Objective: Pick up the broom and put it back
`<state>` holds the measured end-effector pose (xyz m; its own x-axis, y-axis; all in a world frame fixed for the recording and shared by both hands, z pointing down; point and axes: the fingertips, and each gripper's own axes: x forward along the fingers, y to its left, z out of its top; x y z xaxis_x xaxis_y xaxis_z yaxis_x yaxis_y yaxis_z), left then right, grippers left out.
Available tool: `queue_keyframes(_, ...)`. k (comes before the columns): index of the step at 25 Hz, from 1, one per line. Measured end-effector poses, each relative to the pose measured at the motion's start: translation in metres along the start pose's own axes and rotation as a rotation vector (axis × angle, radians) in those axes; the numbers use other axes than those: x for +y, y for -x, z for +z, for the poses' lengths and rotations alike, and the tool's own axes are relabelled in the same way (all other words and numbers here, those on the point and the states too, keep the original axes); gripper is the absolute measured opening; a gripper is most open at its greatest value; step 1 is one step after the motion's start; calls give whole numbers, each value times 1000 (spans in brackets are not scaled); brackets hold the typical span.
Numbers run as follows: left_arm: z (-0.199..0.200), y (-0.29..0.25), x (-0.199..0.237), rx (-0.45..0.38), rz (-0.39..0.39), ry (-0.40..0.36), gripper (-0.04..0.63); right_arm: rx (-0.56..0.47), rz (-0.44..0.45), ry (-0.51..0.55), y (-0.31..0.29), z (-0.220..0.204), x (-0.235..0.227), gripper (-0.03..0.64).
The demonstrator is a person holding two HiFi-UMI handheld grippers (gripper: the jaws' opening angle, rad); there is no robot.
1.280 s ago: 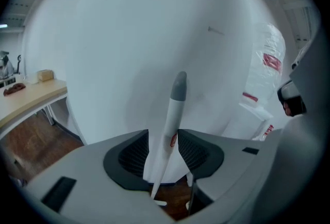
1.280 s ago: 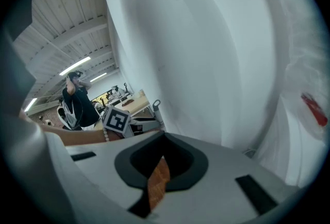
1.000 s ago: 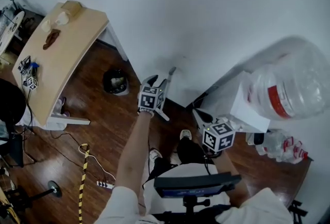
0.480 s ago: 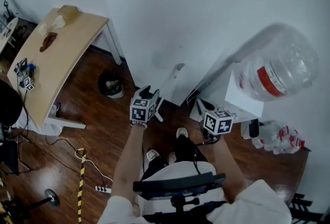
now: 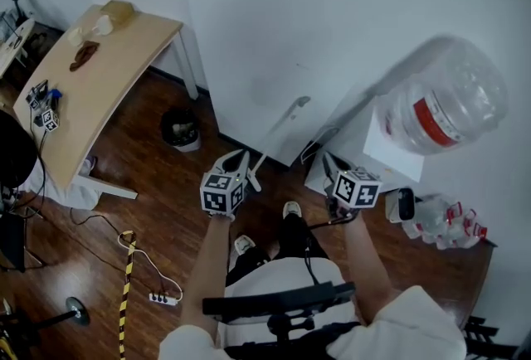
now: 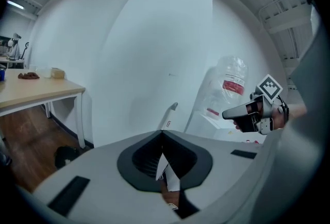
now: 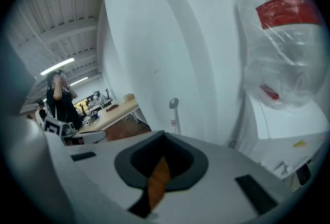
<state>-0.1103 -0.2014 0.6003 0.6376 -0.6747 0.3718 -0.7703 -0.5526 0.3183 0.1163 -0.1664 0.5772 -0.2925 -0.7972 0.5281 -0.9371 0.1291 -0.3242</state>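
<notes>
The left gripper (image 5: 235, 161) is held low over the floor (image 5: 166, 226). Its own view shows the jaws pressed together at the tips (image 6: 162, 135), with nothing between them. The right gripper (image 5: 332, 163) sits at its 3 o'clock, well apart, and its jaws are also closed on nothing (image 7: 164, 135); only brown floor shows through the slit.

The broom (image 5: 278, 130) stands just beyond the left gripper's tips. It leans on the wall (image 5: 332, 18) with its handle running up toward 1 o'clock, free of both grippers. In the left gripper view the handle (image 6: 170, 114) rises right behind the closed tips, and in the right gripper view it (image 7: 174, 112) stands at 12 o'clock.

A bin (image 5: 181, 130) sits at the left gripper's 11 o'clock, and a table (image 5: 108, 93) lies farther out at 10. A jug (image 5: 448, 105) is at the right gripper's 2 o'clock.
</notes>
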Motion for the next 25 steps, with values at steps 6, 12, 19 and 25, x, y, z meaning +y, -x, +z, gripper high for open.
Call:
queue_keyframes(6, -7, 19, -10, -10, 4, 28, 2, -9, -4, -13, 16, -16, 7, 17)
queue_keyframes(12, -6, 30, -24, -13, 26, 42, 2, -19, 4, -12, 38, -22, 17, 18)
queue_keyframes(19, 1, 56, -67, -62, 69, 32, 2, -18, 89, 26, 64, -29, 19, 18)
queue_keyframes(25, -24, 99, -134, -98, 136, 38, 2, -30, 201, 40, 128, -53, 23, 17)
